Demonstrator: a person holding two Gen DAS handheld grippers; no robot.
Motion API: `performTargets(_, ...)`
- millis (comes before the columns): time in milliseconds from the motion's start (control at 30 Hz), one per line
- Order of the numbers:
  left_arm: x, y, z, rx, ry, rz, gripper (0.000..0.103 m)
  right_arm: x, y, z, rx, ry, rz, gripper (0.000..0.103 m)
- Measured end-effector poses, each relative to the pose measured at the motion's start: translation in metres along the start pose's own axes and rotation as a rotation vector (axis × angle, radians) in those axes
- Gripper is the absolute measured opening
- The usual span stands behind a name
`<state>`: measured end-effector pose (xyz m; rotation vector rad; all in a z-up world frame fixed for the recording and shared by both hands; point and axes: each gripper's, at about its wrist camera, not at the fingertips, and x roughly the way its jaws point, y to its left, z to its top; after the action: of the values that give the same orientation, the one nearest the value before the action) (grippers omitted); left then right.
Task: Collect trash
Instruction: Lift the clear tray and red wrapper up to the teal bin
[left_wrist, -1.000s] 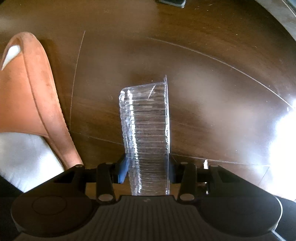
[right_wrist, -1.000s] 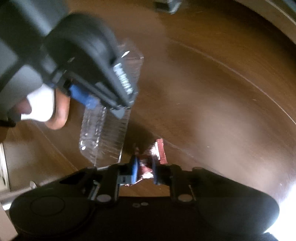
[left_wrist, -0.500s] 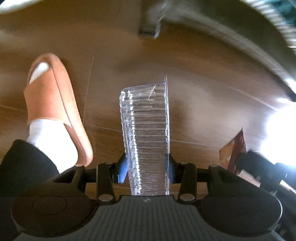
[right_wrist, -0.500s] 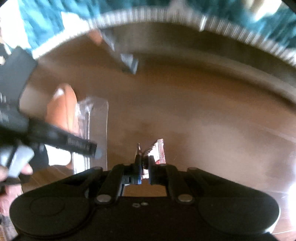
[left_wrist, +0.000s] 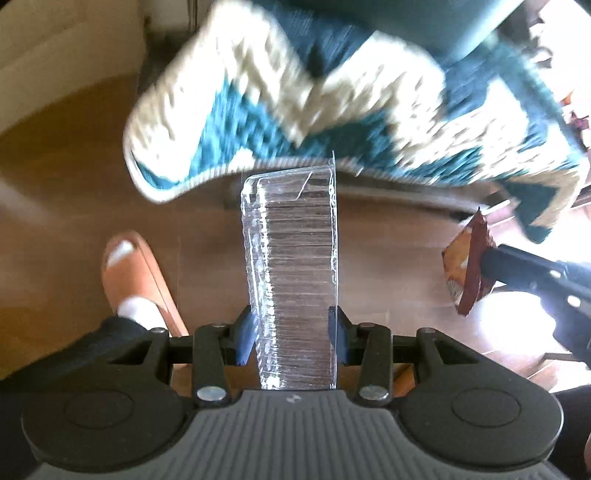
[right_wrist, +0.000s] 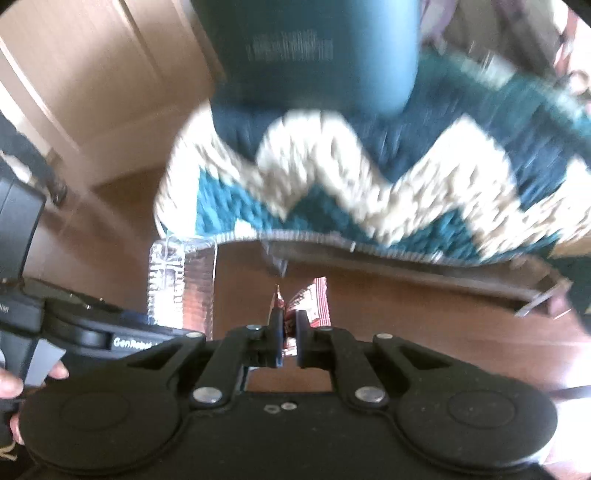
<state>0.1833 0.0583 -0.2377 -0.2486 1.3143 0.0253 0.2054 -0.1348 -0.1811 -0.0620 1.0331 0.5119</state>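
Note:
A clear ribbed plastic container (left_wrist: 291, 258) stands up between the blue pads of my left gripper (left_wrist: 291, 332), which is shut on it, high above the wooden floor. My right gripper (right_wrist: 287, 332) is shut on a crumpled red-brown snack wrapper (right_wrist: 314, 299). In the left wrist view that wrapper (left_wrist: 467, 269) hangs at the right from the other gripper's black fingers. In the right wrist view the clear container (right_wrist: 181, 280) shows at the left, held by the other gripper.
A teal and cream zigzag rug (left_wrist: 332, 96) lies ahead, a dark teal bin-like object (right_wrist: 310, 51) standing on it. A foot in an orange slipper (left_wrist: 136, 273) stands on the wooden floor (left_wrist: 55, 206) at the left. A pale wall or door (right_wrist: 92, 85) rises at the far left.
Both grippers have risen well off the floor with their loads. The views tilted forward, so the rug and the teal object came into sight. The slipper now looks smaller.

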Motion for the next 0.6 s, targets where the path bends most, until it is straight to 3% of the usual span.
performTargets(333,-0.144,-0.030,0.014,0.073,-0.325,-0.063,0.042,-0.126,0.028,0.043,-0.088,-0.305,-0.064,0.005)
performTargets(600,-0.240,-0.043,0.062,0.104,-0.543,-0.088,0.042,-0.199,0.034,0.111,-0.137,-0.505,-0.067,0.005)
